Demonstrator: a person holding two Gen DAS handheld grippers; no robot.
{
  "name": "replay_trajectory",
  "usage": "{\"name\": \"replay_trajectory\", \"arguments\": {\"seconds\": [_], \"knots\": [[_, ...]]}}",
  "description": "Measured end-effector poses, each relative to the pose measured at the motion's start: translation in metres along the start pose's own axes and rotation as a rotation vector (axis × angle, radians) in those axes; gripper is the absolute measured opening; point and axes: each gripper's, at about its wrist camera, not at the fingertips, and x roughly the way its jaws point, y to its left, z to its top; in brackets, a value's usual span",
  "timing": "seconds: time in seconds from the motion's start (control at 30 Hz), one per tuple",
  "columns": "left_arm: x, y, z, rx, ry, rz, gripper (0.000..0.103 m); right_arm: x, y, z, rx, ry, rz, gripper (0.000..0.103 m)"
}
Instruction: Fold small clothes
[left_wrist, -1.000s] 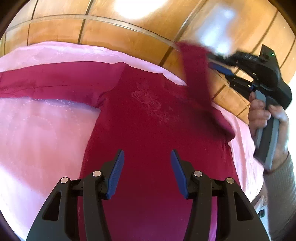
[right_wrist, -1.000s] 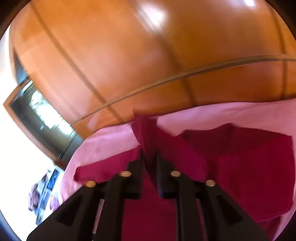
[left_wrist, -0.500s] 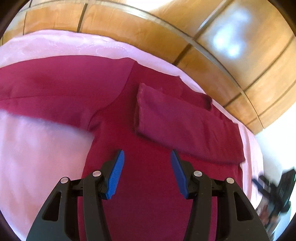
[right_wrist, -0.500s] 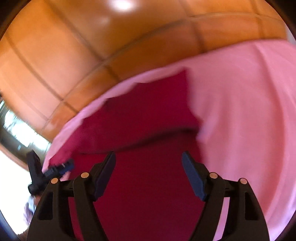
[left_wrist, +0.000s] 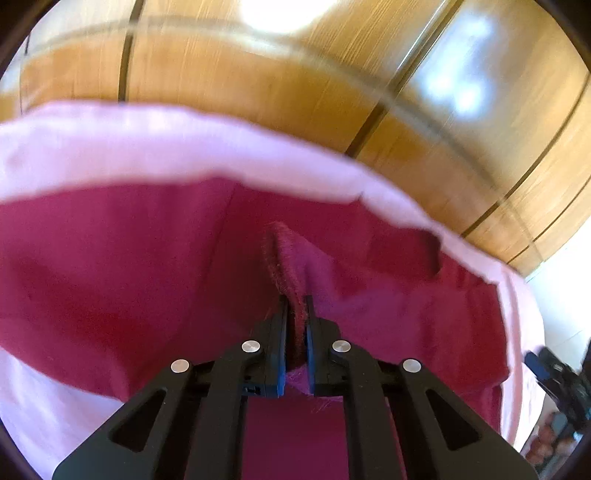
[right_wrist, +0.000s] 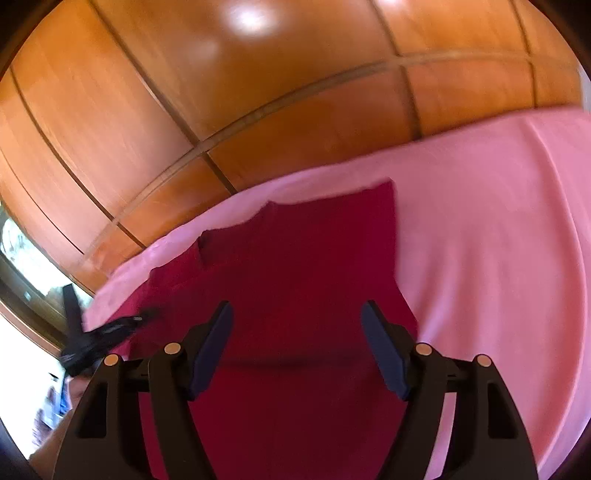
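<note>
Fabric of the maroon garment (left_wrist: 110, 280) sat pinched in the left claw (left_wrist: 296, 314); the right claw's (right_wrist: 295, 343) jaws were closing, nothing between them

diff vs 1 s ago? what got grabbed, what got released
The left gripper, open over the dark red garment before, has shut on a raised fold of it. The right gripper, which was pinching and lifting the sleeve, let go after laying it across the body and has swung to the garment's other side, jaws apart and easing closed with nothing between them. Unchanged: garment on the pink sheet, wooden wardrobe behind.
</note>
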Motion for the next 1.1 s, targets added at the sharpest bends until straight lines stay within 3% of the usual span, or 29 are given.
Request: {"name": "replay_trajectory", "arguments": {"seconds": [0.1,0.17,0.23,0.3,0.37,0.5,0.6,0.73,0.87,0.97,1.0,1.07,1.1], "knots": [[-0.002,-0.003,0.003,0.045,-0.027,0.05,0.007,0.042,-0.002,0.006,-0.031,0.039,-0.135,0.071],[0.011,0.0,-0.005,0.067,0.017,0.146,0.011,0.067,-0.011,-0.001,-0.029,0.083,-0.213,0.071],[0.023,0.005,-0.016,0.087,0.04,0.229,0.018,0.077,-0.013,-0.012,-0.071,0.074,-0.252,0.072],[0.021,0.01,-0.023,0.097,0.006,0.246,0.018,0.076,-0.007,-0.021,-0.12,0.033,-0.281,0.074],[0.003,0.002,-0.027,0.108,-0.068,0.327,0.018,0.076,-0.007,-0.022,-0.125,0.033,-0.288,0.075],[-0.021,-0.025,-0.035,0.196,-0.16,0.235,0.018,0.079,-0.004,-0.024,-0.14,0.031,-0.298,0.08],[0.004,-0.043,-0.025,0.266,-0.112,0.233,0.018,0.078,-0.002,-0.026,-0.153,0.03,-0.31,0.08],[0.059,-0.033,-0.009,0.209,0.028,0.216,0.019,0.083,0.002,-0.026,-0.153,0.03,-0.308,0.083],[0.063,-0.017,-0.002,0.123,0.005,0.151,0.019,0.086,0.004,-0.027,-0.163,0.03,-0.318,0.085],[0.046,-0.016,-0.009,0.11,0.004,0.147,0.02,0.085,0.002,-0.027,-0.16,0.029,-0.312,0.086],[0.038,-0.015,-0.012,0.113,0.009,0.143,0.024,0.085,0.002,-0.027,-0.159,0.029,-0.312,0.086],[0.017,-0.007,-0.022,0.081,0.009,0.111,0.045,0.085,0.002,-0.027,-0.16,0.029,-0.312,0.086],[0.003,0.003,-0.026,0.042,0.003,0.093,0.045,0.085,0.001,-0.026,-0.159,0.029,-0.31,0.086]]}}
